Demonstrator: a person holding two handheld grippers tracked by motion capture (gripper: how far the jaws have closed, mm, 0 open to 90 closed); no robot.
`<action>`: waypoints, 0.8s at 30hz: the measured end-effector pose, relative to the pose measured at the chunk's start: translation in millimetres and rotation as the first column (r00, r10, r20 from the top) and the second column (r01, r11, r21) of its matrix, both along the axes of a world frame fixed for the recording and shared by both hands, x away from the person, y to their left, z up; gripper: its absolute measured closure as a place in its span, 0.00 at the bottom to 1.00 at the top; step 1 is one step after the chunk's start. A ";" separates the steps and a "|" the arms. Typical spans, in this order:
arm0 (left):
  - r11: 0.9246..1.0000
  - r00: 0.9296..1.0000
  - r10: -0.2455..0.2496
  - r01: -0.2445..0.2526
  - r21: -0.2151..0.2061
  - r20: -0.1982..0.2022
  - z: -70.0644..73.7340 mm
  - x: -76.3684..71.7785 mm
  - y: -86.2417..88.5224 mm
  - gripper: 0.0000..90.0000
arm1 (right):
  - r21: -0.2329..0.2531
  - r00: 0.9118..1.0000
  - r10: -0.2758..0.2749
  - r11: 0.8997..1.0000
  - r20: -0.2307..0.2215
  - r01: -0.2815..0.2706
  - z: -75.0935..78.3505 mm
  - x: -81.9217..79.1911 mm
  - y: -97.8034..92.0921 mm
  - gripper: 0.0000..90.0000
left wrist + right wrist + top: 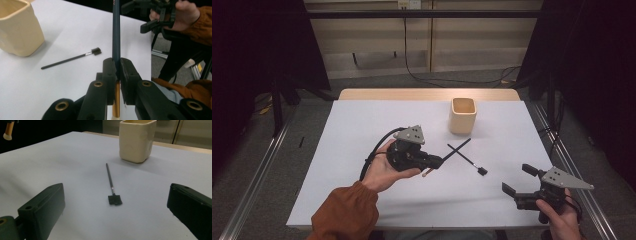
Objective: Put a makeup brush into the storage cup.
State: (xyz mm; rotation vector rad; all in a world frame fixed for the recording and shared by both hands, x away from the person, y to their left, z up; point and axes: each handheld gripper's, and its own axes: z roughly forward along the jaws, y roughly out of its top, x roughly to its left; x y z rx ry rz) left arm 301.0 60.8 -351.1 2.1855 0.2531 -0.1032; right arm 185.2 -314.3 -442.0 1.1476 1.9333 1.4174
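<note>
Nearest, the right gripper (515,183) hovers with fingers released wide over the pale grey worktop (362,125). Left gripper (438,161) clenches a long dark pencil-like brush handle (458,148), lying across a thin black spoolie wand (468,160) near the cream square cup (462,115). Beyond, grey floor, cables.

Left gripper (438,162) sits in an upturned palm, jaws clamped tight; right gripper (518,180) hangs low, jaws spread wide.
</note>
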 end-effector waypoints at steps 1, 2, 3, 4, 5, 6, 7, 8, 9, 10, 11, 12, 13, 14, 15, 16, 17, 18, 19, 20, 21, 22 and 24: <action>1.000 1.000 0.001 -0.001 0.014 -0.002 -0.6 -0.7 -2.3 0.93 | 0.001 1.000 0.001 1.000 0.000 -0.001 0.1 0.0 0.2 0.01; 0.999 1.000 -0.008 0.008 0.036 -0.001 -1.0 -1.1 -4.1 0.93 | 0.000 1.000 0.002 1.000 0.001 -0.002 0.1 -0.1 0.3 0.01; 0.998 1.000 -0.020 0.020 0.059 -0.002 -1.4 -1.7 -5.7 0.93 | 0.000 1.000 0.004 1.000 0.001 -0.004 0.1 -0.2 0.3 0.01; 0.997 1.000 -0.022 0.022 0.079 0.007 -1.8 -2.2 -7.1 0.93 | 0.000 1.000 0.003 1.000 0.001 -0.003 0.1 -0.2 0.3 0.01; 0.995 1.000 -0.027 0.026 0.097 0.006 -2.2 -2.3 -8.0 0.93 | 0.000 1.000 0.004 1.000 0.001 -0.004 0.1 -0.2 0.3 0.01; 0.993 0.999 -0.034 0.033 0.117 0.010 -2.3 -2.3 -8.4 0.93 | 0.001 1.000 0.004 1.000 0.000 -0.004 0.1 -0.2 0.2 0.01; 0.992 0.999 -0.034 0.032 0.126 0.012 -2.4 -2.1 -8.2 0.93 | 0.001 1.000 0.004 1.000 0.001 -0.004 0.1 -0.3 0.2 0.01; 0.991 1.000 -0.030 0.029 0.134 0.007 -2.3 -1.5 -7.7 0.93 | 0.001 1.000 0.004 1.000 0.002 -0.004 0.1 -0.4 0.3 0.01; 0.989 0.999 -0.033 0.032 0.145 0.009 -2.6 -0.5 -7.2 0.93 | -0.002 1.000 0.006 1.000 0.002 -0.006 0.1 -0.5 0.1 0.01; 0.986 0.999 -0.034 0.032 0.164 0.009 -2.6 0.5 -6.5 0.93 | 0.000 1.000 0.005 1.000 0.002 -0.005 0.2 -0.5 0.2 0.01; 0.984 0.999 -0.033 0.032 0.174 0.001 -3.2 0.8 -6.4 0.93 | 0.002 1.000 0.005 1.000 0.002 -0.005 0.1 -0.4 0.3 0.01; 0.981 0.999 -0.034 0.033 0.190 0.005 -3.4 1.3 -6.1 0.93 | 0.001 1.000 0.007 1.000 0.002 -0.007 0.1 -0.3 0.4 0.01; 0.978 0.999 -0.040 0.038 0.206 0.006 -3.5 1.8 -5.9 0.93 | 0.001 1.000 0.008 1.000 0.000 -0.008 0.1 -0.3 0.6 0.01; 0.975 0.999 -0.040 0.038 0.218 0.006 -3.8 1.6 -6.0 0.93 | 0.001 1.000 0.008 1.000 0.000 -0.008 0.1 -0.3 0.8 0.01; 0.975 0.999 -0.033 0.029 0.222 0.014 -3.9 1.1 -5.8 0.93 | -0.001 1.000 0.010 1.000 -0.001 -0.010 0.0 -0.3 0.7 0.01; 0.972 0.999 -0.032 0.028 0.233 0.016 -4.4 1.7 -5.7 0.93 | -0.001 1.000 0.010 1.000 -0.002 -0.010 0.0 -0.2 0.7 0.01; 0.969 1.000 -0.025 0.021 0.246 0.012 -5.5 1.7 -6.1 0.93 | -0.001 1.000 0.009 1.000 -0.003 -0.009 -0.1 -0.2 0.9 0.01; 0.967 1.000 -0.022 0.020 0.256 0.006 -7.1 1.6 -7.0 0.93 | 0.002 1.000 0.009 1.000 -0.004 -0.009 -0.1 0.0 1.2 0.01; 0.963 1.000 -0.020 0.019 0.270 0.001 -8.5 1.7 -8.2 0.93 | 0.003 1.000 0.010 1.000 -0.005 -0.010 -0.1 0.0 1.4 0.01; 0.958 1.000 -0.021 0.020 0.286 0.000 -9.2 2.5 -9.0 0.93 | 0.002 1.000 0.012 1.000 -0.005 -0.012 -0.2 0.1 1.5 0.01; 0.956 1.000 -0.015 0.016 0.294 -0.005 -10.2 2.8 -9.8 0.93 | 0.002 1.000 0.013 1.000 -0.008 -0.012 -0.3 0.1 1.7 0.01; 0.953 1.000 -0.012 0.013 0.304 -0.007 -11.1 3.4 -10.4 0.93 | 0.003 1.000 0.013 1.000 -0.008 -0.013 -0.3 0.1 1.8 0.01; 0.939 1.000 -0.013 0.017 0.342 -0.015 -12.3 5.7 -11.3 0.93 | 0.003 1.000 0.013 1.000 -0.008 -0.013 -0.3 0.1 1.8 0.01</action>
